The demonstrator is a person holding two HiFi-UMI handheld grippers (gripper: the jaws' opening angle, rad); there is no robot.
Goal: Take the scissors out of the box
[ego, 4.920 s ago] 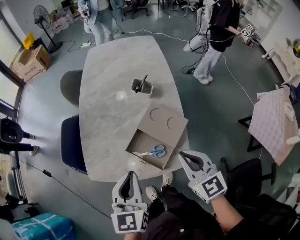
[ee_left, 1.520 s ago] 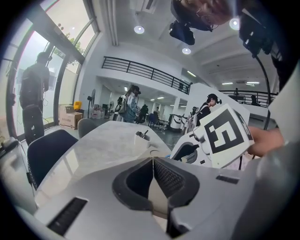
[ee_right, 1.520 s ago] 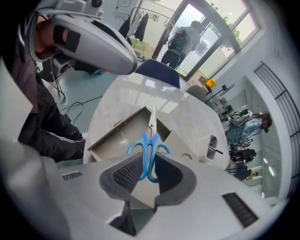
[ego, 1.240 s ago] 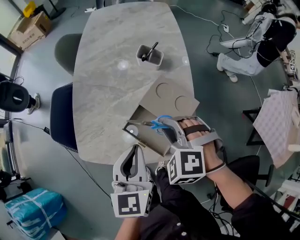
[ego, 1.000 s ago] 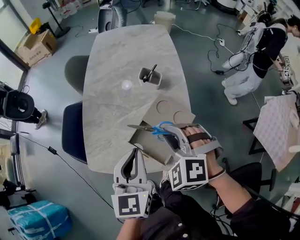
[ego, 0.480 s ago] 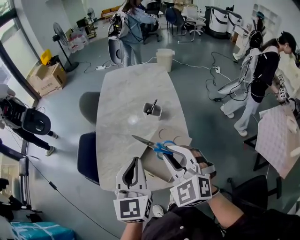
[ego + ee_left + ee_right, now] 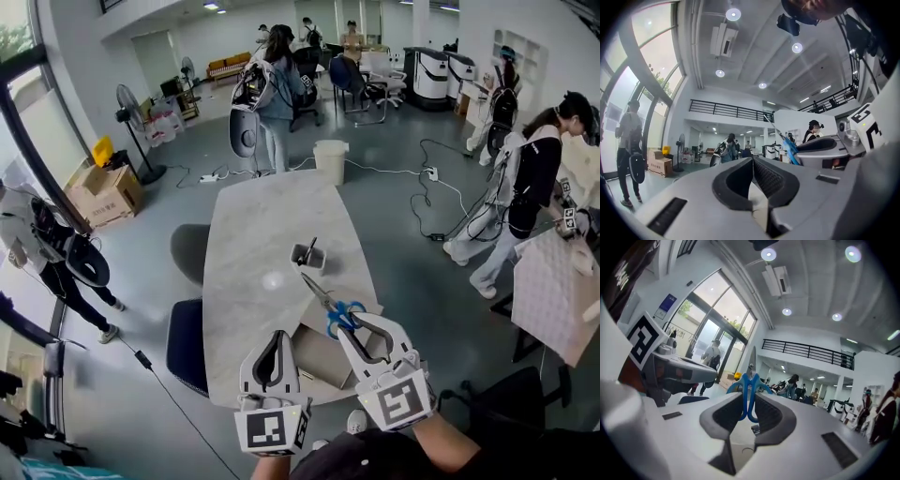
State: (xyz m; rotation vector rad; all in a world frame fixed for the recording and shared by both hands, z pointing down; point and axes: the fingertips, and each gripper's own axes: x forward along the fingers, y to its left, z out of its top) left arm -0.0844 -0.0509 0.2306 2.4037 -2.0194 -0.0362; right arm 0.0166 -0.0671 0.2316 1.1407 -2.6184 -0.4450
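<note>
Right gripper (image 7: 361,326): jaws set narrow and clamped on the handle loops of the blue-handled scissors (image 7: 326,298). In the right gripper view, both loops of the scissors (image 7: 749,394) are seen pinched between the ribbed pads, with the steel blades pointing up and away from the right gripper (image 7: 749,416).

The scissors are held in the air, clear of the brown cardboard box (image 7: 323,361). The box is seen lying open at the near end of the grey marbled oval table (image 7: 253,234).

Left gripper (image 7: 276,339): held beside the right one, level. Its jaws are brought together, with nothing held between them. From its own camera, the pads of the left gripper (image 7: 752,161) are seen to meet.

A small grey square cup (image 7: 305,255) with a dark pen (image 7: 309,247) in it is noted near the table's middle, beyond the blade tips.
</note>
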